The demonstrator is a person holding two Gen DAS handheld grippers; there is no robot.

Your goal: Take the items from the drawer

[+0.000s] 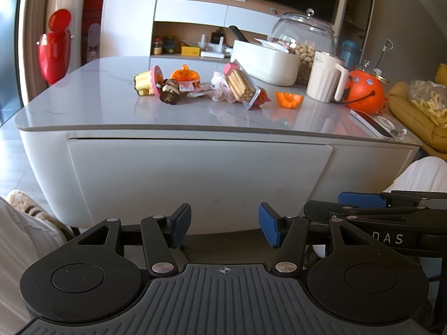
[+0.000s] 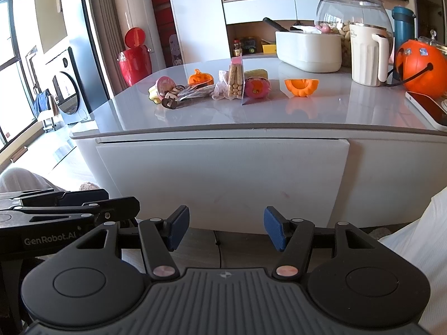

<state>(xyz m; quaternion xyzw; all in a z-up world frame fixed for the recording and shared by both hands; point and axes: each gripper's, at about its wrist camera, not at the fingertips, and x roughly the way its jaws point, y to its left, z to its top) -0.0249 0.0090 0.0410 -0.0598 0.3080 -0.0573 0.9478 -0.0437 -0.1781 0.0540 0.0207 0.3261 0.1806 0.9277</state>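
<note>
The drawer point(image 1: 195, 178) front runs lengthwise under the table's point(image 1: 83, 97) near edge, shut; left tongs point(image 1: 225, 224) and right tongs point(image 2: 226, 227) gape wide, empty.

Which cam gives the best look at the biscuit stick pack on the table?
Left wrist. The biscuit stick pack lies angled toward that camera, so its clear top and the rows of sticks show along its length. The right wrist view shows the same pack nearly end-on and foreshortened, with less of its length readable.
</note>
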